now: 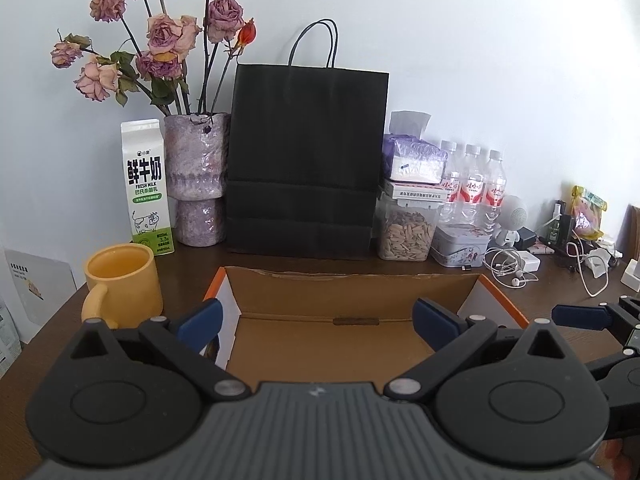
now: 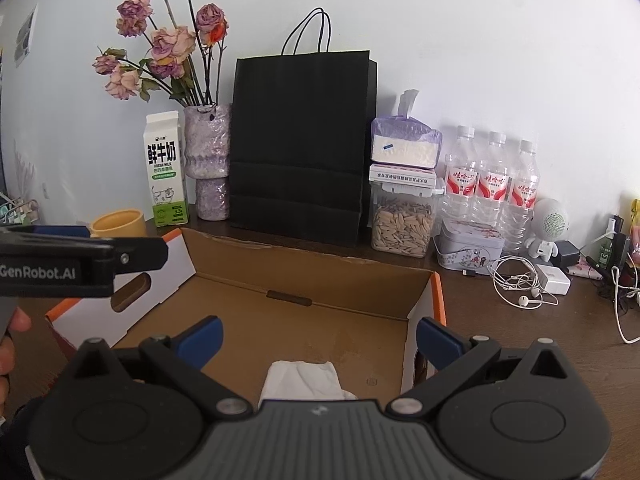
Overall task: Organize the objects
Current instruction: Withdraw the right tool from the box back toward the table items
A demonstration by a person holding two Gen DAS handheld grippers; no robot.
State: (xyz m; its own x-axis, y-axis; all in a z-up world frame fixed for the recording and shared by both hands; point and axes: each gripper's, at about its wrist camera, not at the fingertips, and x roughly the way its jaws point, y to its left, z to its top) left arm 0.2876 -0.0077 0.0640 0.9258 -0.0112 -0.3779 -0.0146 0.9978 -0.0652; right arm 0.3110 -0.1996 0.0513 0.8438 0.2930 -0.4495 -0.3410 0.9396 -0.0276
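An open cardboard box (image 2: 304, 292) sits at the middle of the dark wooden counter (image 2: 540, 344), at 12 o'clock from both claws. It is shallow and rectangular, plain brown inside, with white outer walls edged in orange and an oval hand-hole cut in its left end wall. A slotted tab shows at the foot of its far wall. Inside, on the near part of the floor, lies a crumpled white tissue (image 2: 304, 378), partly hidden by the right claw's body.

The left claw (image 1: 318, 322) stands wide apart over the near edge of the box with nothing between its blue pads (image 1: 200, 320). The right claw (image 2: 320, 340) is likewise spread wide and holds nothing; the tissue lies below it, between the pads' lines but untouched.

At 10 o'clock from the box stands a yellow mug (image 1: 122, 286), with a milk carton (image 1: 146, 188) and a vase of dried roses (image 1: 198, 178) behind it. A black paper bag (image 1: 306, 160) stands at 12 o'clock, and water bottles (image 2: 494, 178) stand at 2 o'clock.
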